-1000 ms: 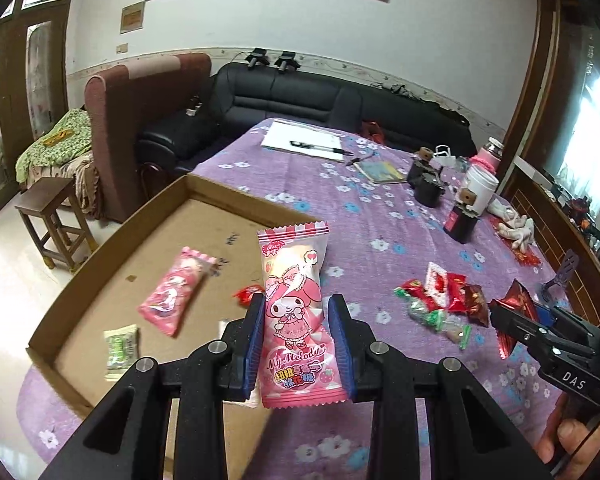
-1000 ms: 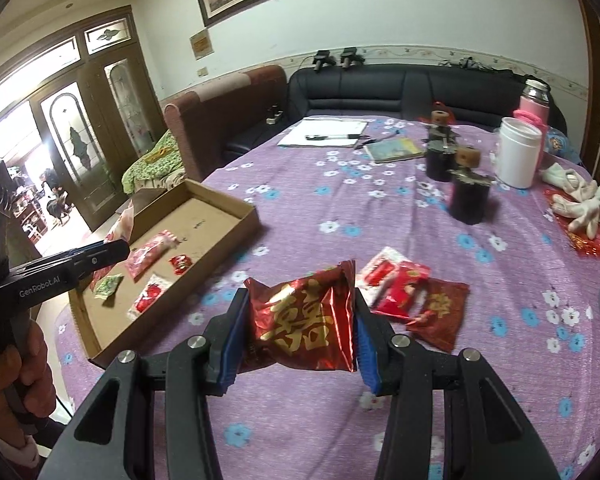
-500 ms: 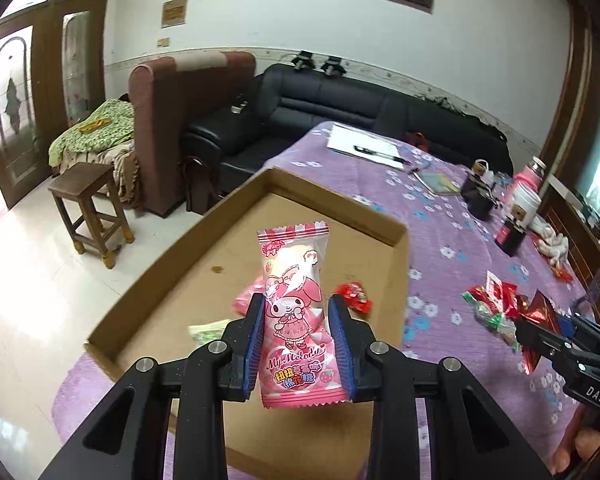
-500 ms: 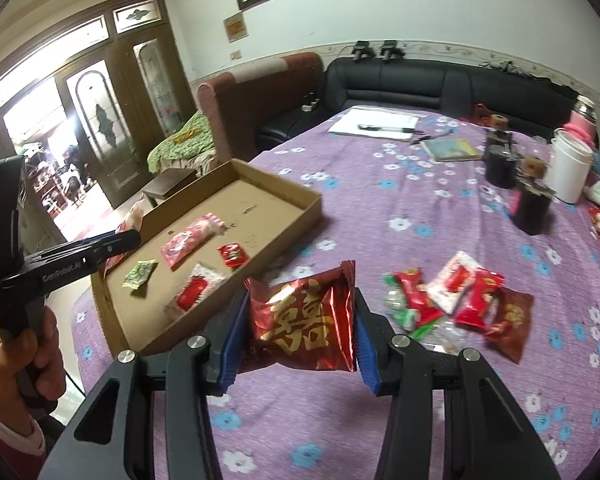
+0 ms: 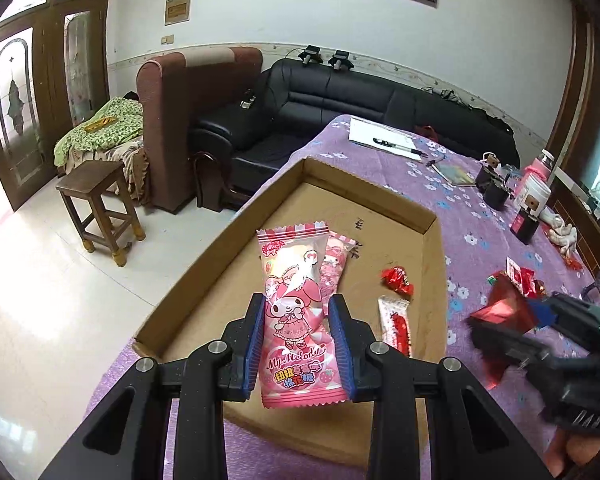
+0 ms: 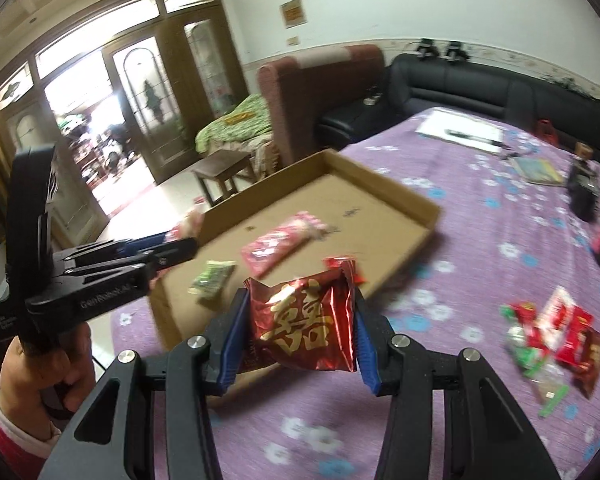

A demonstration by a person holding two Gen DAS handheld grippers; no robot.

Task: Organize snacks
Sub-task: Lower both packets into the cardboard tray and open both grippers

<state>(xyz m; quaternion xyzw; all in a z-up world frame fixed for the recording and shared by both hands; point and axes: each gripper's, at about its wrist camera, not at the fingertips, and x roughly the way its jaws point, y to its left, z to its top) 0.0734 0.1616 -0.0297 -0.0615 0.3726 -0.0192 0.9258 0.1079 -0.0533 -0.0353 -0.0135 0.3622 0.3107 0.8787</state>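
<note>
My left gripper (image 5: 298, 334) is shut on a pink My Melody snack packet (image 5: 294, 312), held upright over the near end of the shallow cardboard box (image 5: 434, 226). In the box lie another pink packet (image 5: 334, 266), a red candy (image 5: 398, 280) and a white-and-red packet (image 5: 396, 326). My right gripper (image 6: 298, 328) is shut on a shiny red foil packet with gold characters (image 6: 304, 320), above the tablecloth by the box's (image 6: 384, 192) near right corner. A green packet (image 6: 214, 278) and a pink packet (image 6: 278, 242) show in the box. The left gripper (image 6: 176, 248) appears at the left there.
A pile of loose red and green snacks (image 6: 552, 338) lies on the purple flowered tablecloth (image 6: 480, 240) to the right. Dark jars (image 5: 494, 192), a white cup (image 5: 536, 196), paper with a pen (image 5: 384, 142) sit farther back. A wooden stool (image 5: 100, 208) and sofas stand beyond the table edge.
Both grippers have moved left toward the box with their packets still held. The left now hangs over the box's near end; the right has come up beside the box's near corner.
</note>
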